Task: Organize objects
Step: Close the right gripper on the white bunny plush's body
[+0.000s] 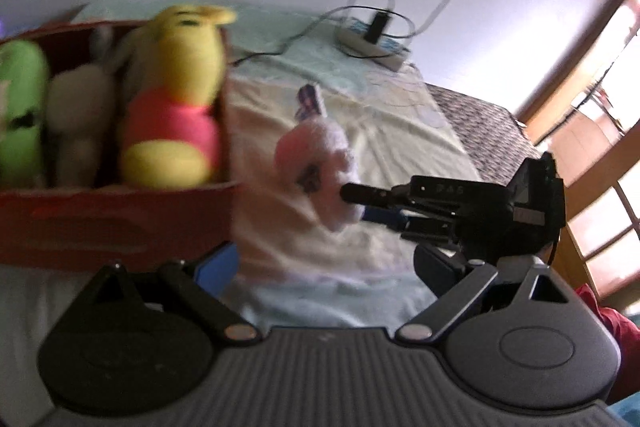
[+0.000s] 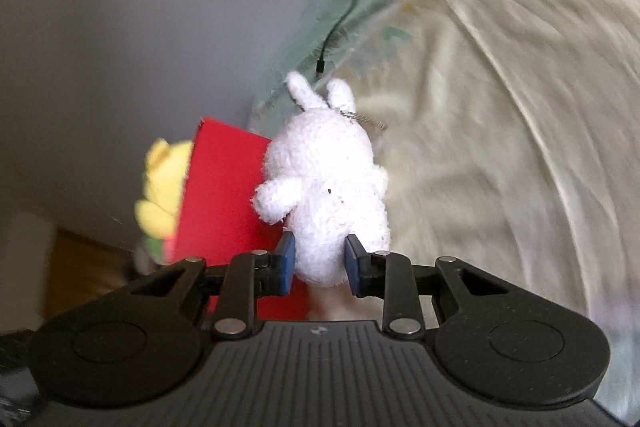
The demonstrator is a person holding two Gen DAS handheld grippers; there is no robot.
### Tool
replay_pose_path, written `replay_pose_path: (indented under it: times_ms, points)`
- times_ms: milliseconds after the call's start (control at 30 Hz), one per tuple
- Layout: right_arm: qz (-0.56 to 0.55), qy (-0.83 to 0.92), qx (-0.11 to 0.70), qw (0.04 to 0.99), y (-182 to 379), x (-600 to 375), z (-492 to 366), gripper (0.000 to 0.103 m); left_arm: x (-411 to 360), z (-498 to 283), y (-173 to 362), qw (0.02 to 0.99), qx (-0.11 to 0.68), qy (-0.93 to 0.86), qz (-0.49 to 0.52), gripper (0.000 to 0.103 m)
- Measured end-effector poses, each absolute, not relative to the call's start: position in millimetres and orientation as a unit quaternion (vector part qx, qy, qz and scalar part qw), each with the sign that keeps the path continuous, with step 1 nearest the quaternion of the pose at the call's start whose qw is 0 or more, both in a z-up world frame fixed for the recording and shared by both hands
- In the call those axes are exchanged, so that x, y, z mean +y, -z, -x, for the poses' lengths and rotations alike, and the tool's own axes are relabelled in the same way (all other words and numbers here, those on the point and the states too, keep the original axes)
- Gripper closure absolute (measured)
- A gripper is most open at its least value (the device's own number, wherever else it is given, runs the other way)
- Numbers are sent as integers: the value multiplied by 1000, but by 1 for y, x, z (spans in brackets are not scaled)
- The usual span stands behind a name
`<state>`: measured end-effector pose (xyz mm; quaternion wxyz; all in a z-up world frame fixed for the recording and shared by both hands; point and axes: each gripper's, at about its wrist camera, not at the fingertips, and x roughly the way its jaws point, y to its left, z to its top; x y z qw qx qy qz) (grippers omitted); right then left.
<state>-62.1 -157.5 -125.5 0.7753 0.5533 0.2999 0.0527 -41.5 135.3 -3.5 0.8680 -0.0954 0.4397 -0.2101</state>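
Right gripper [image 2: 320,261] fingers [image 2: 287,259] clamp white plush bunny's [image 2: 326,187] bottom.

Motion blur smears the toys in the red box [image 1: 120,223], and the green toy [image 1: 20,115] is cut off at the left edge.

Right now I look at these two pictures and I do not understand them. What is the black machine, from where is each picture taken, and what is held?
No robot here: a person carries a hand-held claw in each hand, each with a camera looking along its fingers. The right camera shows the right claw shut on a small white plush rabbit. The left camera looks over the open left claw and sees that right claw from the side, above a pale bedsheet. A red box on the bed holds a yellow bear, a green toy and a pale toy.
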Motion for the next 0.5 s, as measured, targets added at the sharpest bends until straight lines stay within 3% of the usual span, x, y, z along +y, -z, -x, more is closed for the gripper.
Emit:
replay_pose_path:
  times_ms: [333,500]
  points:
    - [-565,-1,283,775,128,-187,110,70,69,6,28,849,453,267,53,8]
    - [-536,11,258,803,116,-205,106,65,54,-29,57,834,488,252,58,18]
